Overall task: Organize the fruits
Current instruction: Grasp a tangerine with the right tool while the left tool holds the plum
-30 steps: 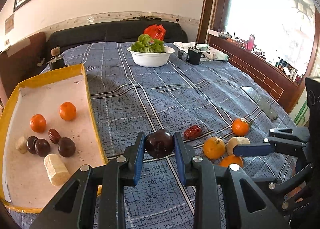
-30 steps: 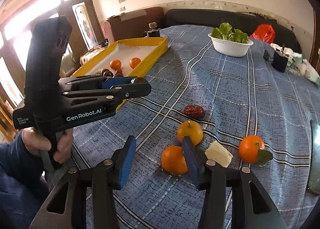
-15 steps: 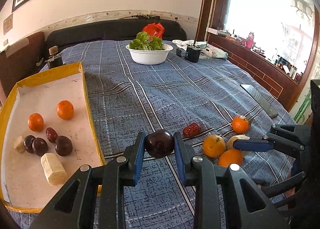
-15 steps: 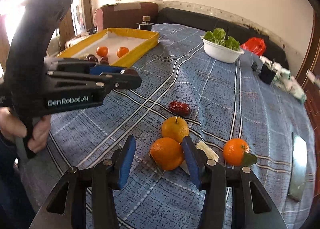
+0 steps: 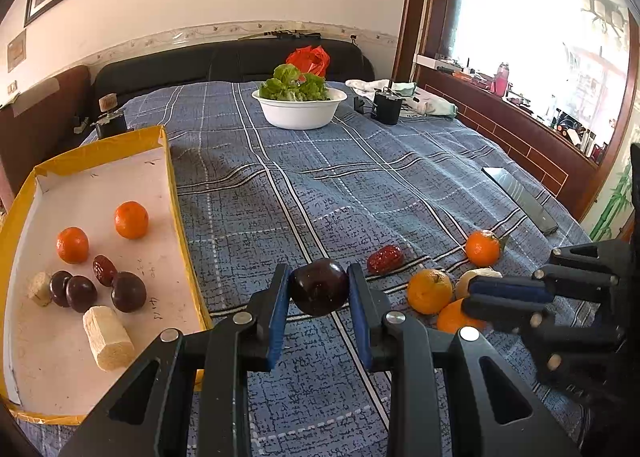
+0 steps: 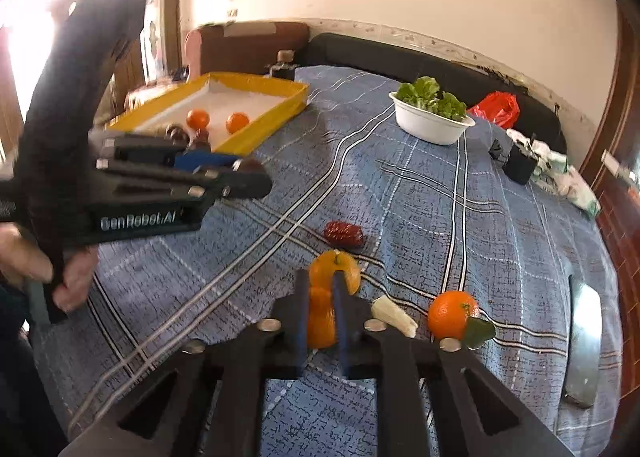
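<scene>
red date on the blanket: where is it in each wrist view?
Left wrist: red date lies right of centre, just up-right of the dark fruit in the left tool.
Right wrist: red date lies at centre, just beyond the oranges.
Shared landmark: white bowl of greens.

glossy dark plum [image 5: 319, 287], matt dimpled oranges [image 5: 429, 291], woven checked cloth [image 5: 360, 177], smooth white bowl [image 5: 299, 112].

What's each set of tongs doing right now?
Left tongs: shut on the round dark purple plum.
Right tongs: shut on the small orange tangerine on the blue plaid cloth.
</scene>
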{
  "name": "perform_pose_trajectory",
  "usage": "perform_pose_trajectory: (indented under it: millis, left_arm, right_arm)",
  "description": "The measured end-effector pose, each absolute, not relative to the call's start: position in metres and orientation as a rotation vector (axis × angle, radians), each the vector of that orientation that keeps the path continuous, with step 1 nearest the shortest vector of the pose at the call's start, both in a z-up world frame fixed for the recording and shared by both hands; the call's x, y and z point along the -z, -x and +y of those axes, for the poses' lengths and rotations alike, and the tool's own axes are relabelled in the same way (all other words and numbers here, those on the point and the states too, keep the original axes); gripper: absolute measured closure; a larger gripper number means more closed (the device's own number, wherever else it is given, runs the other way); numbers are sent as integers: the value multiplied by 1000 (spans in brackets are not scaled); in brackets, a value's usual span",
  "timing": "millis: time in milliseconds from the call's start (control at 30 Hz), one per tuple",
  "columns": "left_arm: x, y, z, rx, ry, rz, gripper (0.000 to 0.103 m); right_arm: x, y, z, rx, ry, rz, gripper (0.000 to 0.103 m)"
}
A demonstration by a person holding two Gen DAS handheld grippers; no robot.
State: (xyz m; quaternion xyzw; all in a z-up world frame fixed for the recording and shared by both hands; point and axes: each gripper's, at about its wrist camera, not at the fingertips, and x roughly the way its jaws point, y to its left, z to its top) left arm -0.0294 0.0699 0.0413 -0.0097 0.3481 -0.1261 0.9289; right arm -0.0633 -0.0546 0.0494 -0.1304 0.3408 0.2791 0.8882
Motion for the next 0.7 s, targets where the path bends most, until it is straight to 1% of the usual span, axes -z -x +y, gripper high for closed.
perform_pose_trajectory:
  millis: [67,100,133,167,367,400,433,533,600,633,667,700]
  left_arm:
    - [-41,29,70,258,21,715,76]
    - [-41,29,70,259,21,715,76]
    - [-41,29,70,261,22,715,76]
    - [-41,29,70,260,22,715,76]
    - [-41,29,70,260,23,715,76]
    - [-41,29,70,260,23,714,76]
    - [-41,29,70,258,24,714,76]
    - [-42,29,71,259,29,711,76]
    - [-42,29,72,259,31,708,76]
    - [-42,29,72,261,32,706,76]
    - [-42,29,73,262,32,705,76]
    - [-43,29,73,263,32,703,76]
  right_arm:
    - [-50,62,-56,-588,251,720,92]
    - [-51,62,-57,-587,246,723,89]
    - [-50,61,-57,-589,237,730,86]
    - [-49,59,-58,-585,231,738,77]
    - [-45,67,-50,-645,263,758,77]
    - [-44,69,-49,-665,268,758,74]
    - [-46,73,-48,-690,273,748,74]
    - [-56,83,-52,-830,192,747,74]
    - [-60,84,-56,-811,170,733,71]
    - [-59,82,-58,-783,167,739,69]
    - [-56,80,-60,-759,163,752,64]
    - [-53,78,-59,-747,164,768,63]
